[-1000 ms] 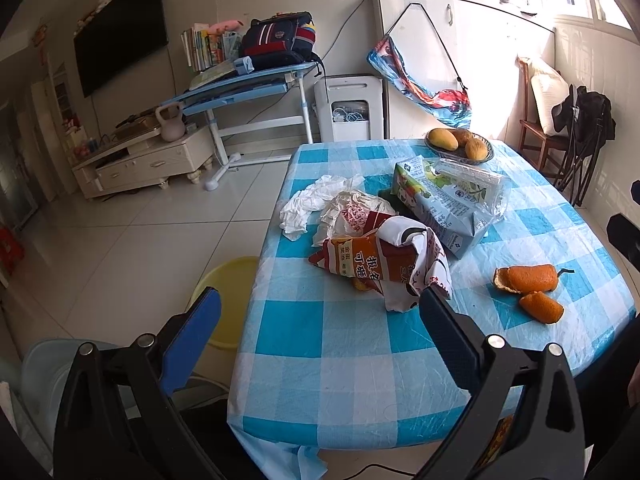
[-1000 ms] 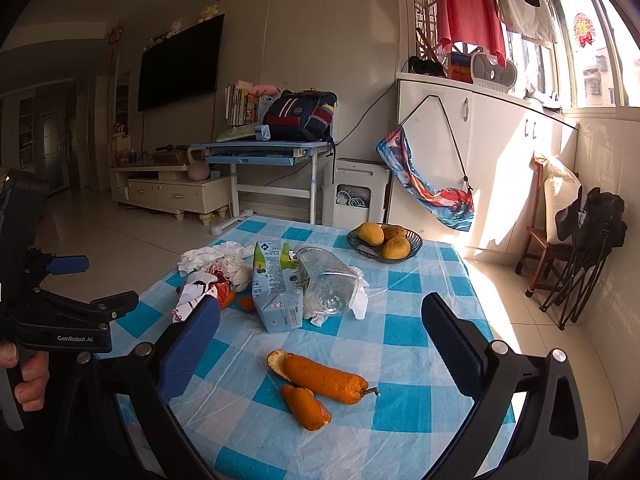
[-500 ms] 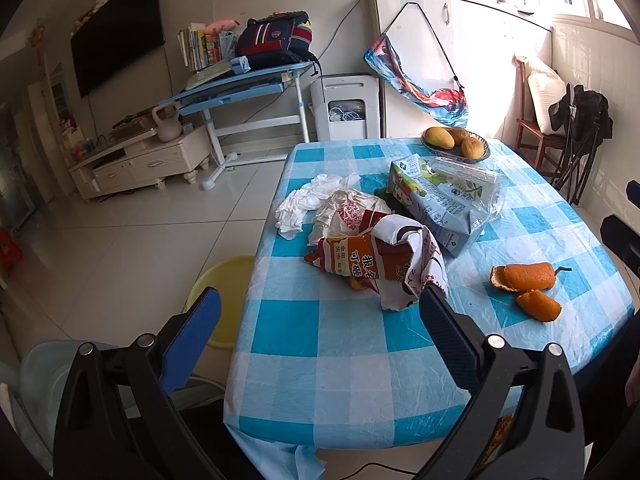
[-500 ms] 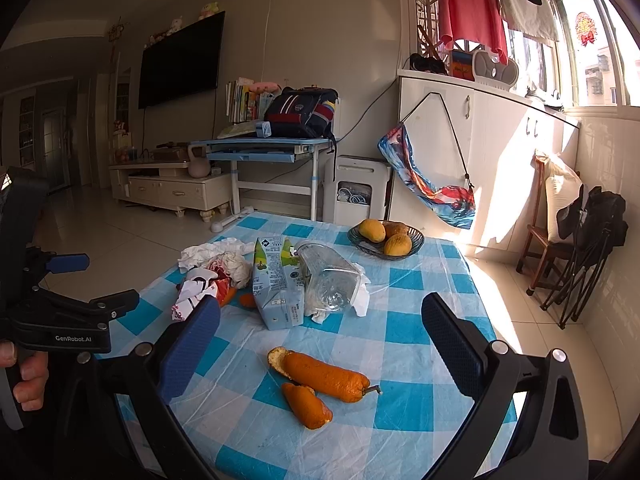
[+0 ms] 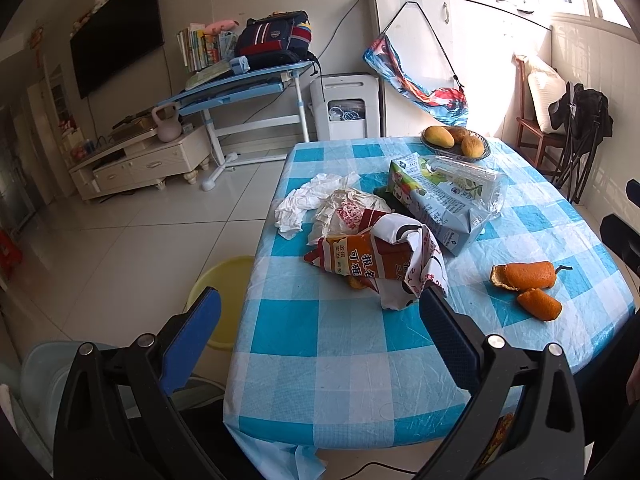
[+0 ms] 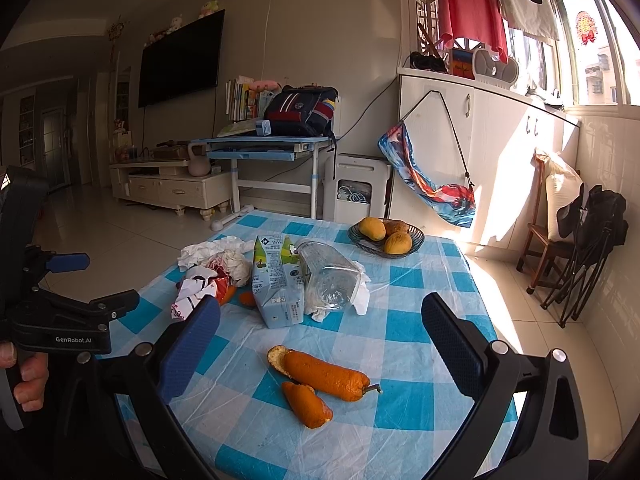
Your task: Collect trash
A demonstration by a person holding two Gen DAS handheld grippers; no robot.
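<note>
Barely any shift since the earlier frame: both views crept slightly, trash unmoved. Left tongs [image 5: 320, 312] and right tongs [image 6: 320, 332] both gape wide, empty, above the near edge of the checkered surface [image 5: 320, 360]. Nearest: orange peels [image 6: 320, 376]. Farther left: snack wrapper [image 5: 372, 260] on crumpled tissues [image 5: 308, 204]; carton [image 6: 276, 280] touching clear plastic container [image 6: 330, 280]. Far end: fruit bowl [image 6: 386, 236].

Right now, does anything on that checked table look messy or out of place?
Yes. Orange peels lie loose on the tablecloth; a carton and clear plastic container lie tipped over, beside crumpled wrappers and tissues.
</note>
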